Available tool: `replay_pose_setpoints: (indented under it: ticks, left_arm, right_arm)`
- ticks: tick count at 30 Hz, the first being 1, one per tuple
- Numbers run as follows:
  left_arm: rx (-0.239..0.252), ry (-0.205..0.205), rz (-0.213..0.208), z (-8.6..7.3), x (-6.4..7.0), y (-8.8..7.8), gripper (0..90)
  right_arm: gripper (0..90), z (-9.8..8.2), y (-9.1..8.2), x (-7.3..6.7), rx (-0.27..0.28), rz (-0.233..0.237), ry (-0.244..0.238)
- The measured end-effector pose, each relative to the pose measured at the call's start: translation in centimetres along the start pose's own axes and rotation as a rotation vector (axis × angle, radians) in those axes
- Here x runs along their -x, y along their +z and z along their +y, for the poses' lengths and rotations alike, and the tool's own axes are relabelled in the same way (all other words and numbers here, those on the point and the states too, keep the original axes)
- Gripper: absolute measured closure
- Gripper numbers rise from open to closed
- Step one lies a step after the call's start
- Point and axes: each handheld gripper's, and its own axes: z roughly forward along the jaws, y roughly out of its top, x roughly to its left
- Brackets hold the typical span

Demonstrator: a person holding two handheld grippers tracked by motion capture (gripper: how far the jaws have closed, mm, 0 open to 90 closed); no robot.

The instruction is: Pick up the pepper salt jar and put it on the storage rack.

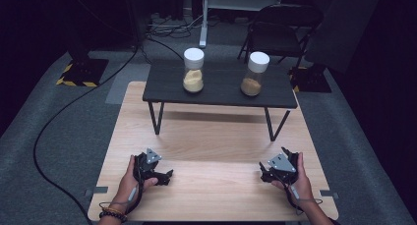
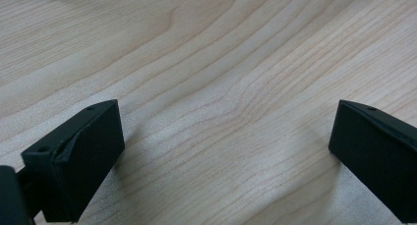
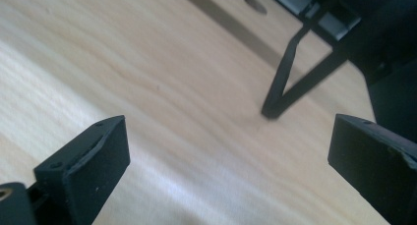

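Note:
Two clear jars with white lids stand on a small dark shelf table (image 1: pixel 221 99): the left jar (image 1: pixel 193 70) and the right jar (image 1: pixel 254 73), each part full of tan powder. My left gripper (image 1: pixel 168 176) rests low on the wooden tabletop (image 1: pixel 216 185) at the near left, held by a hand, jaws wide apart (image 2: pixel 226 151) over bare wood. My right gripper (image 1: pixel 262 174) lies at the near right, open too (image 3: pixel 226 156), with nothing between its jaws. Both are far in front of the jars.
The shelf table stands on thin black V-shaped legs (image 1: pixel 156 118), one leg (image 3: pixel 290 82) ahead in the right gripper view. A folding chair (image 1: pixel 280 31), cables (image 1: pixel 59 117) and stand bases lie on the grey floor beyond the table.

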Motion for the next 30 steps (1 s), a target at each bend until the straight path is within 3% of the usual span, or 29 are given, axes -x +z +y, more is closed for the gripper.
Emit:
replay_pose_setpoints:
  ticks: [5,10,12,19,23,30]
  left_arm:
    - [0.000,0.000,0.000,0.0,0.0,0.0,0.4]
    - [0.000,0.000,0.000,0.0,0.0,0.0,0.4]
    - [0.000,0.000,0.000,0.0,0.0,0.0,0.4]
    - [0.001,0.000,-0.001,0.0,0.0,0.0,0.4]
    - [0.000,0.000,0.000,0.0,0.0,0.0,0.4]
    - [-0.001,-0.002,0.000,0.0,0.0,0.0,0.4]
  right_arm:
    - [1.9,-0.6,0.0,0.5,-0.045,0.018,0.057]
    - [2.1,-1.6,0.2,1.9,-0.079,0.060,0.152]
    - [2.0,-1.7,0.3,2.8,-0.096,0.094,0.212]
    - [1.4,-1.8,0.7,5.1,-0.156,0.136,0.342]
    - [0.6,-2.1,0.9,6.1,-0.181,0.146,0.405]
    - [0.2,-2.4,1.2,7.2,-0.209,0.159,0.473]
